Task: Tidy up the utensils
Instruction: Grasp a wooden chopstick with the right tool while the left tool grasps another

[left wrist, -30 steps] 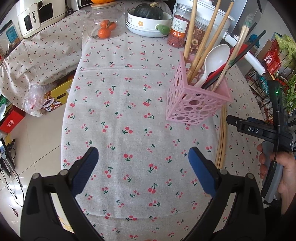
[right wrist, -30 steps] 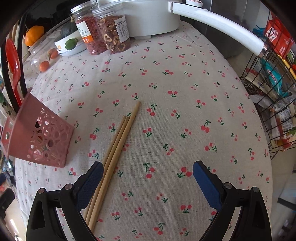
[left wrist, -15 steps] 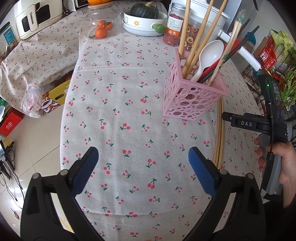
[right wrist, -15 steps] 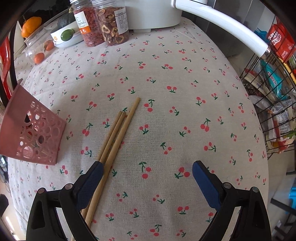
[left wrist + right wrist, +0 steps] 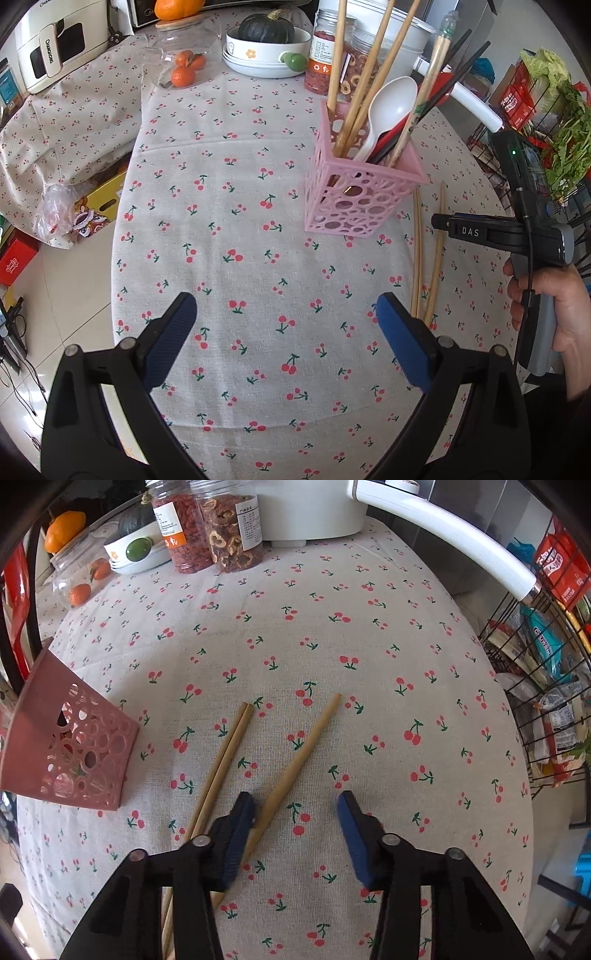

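A table with a cherry-print cloth (image 5: 369, 635) carries a pink utensil basket (image 5: 354, 199), three wooden chopsticks (image 5: 295, 760) (one lying apart), two jars (image 5: 207, 528) and a bowl (image 5: 266, 55).

A round table (image 5: 258, 229) under a cherry-print cloth stood on pale floor tiles (image 5: 70, 280); a black wire rack (image 5: 546, 716) stood at its right.

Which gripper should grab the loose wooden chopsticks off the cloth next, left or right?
Right. The right gripper is low over the cloth, jaws open, with the lone chopstick lying between its fingers. The left gripper hangs open over bare tablecloth, beside the pink holder.
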